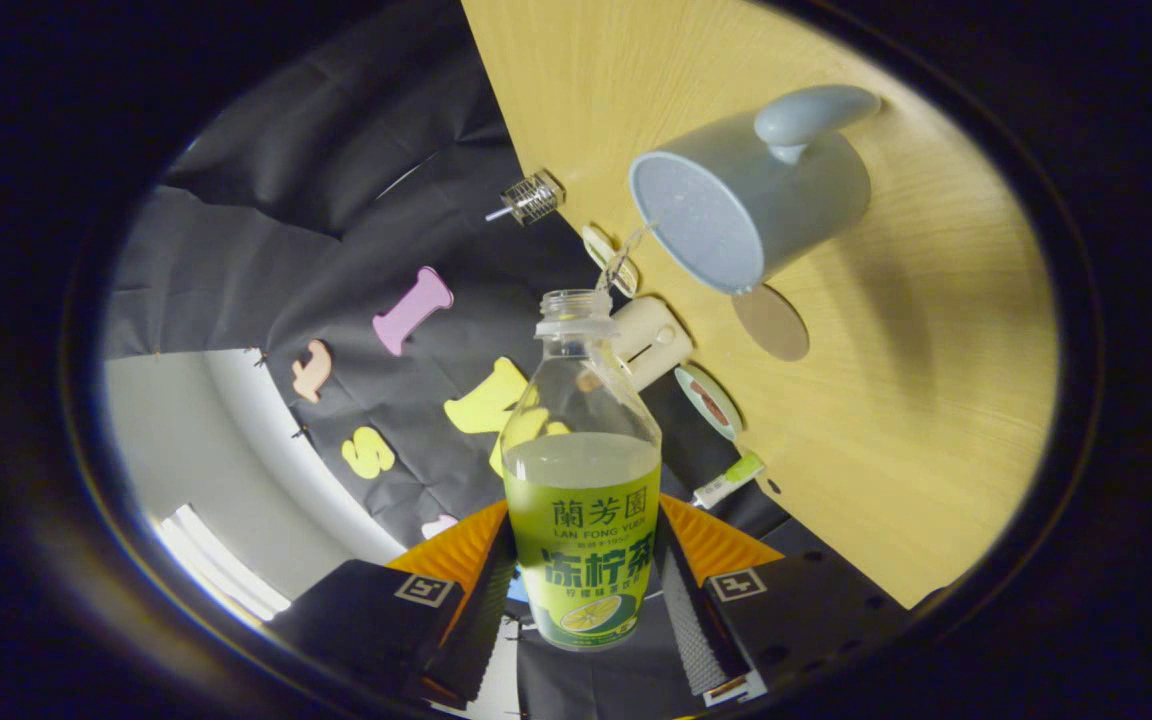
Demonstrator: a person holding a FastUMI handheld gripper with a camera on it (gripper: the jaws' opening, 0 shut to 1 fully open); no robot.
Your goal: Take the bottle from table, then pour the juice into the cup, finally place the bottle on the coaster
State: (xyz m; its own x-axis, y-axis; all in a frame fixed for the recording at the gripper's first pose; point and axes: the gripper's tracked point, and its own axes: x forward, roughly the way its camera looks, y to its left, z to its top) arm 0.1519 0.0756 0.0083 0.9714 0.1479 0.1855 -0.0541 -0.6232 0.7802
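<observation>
Between the fingers of the hand-held gripper (584, 590) sits one bottle (582, 470), uncapped, part full of pale juice; both fingers press its labelled sides. Beyond its mouth, on the wood desk (936, 400): one grey cup (751, 190), one round coaster (771, 322) just beside it.

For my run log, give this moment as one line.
gripper: shut on bottle | bottle: uncapped, tilted toward cup | coaster: bare
</observation>
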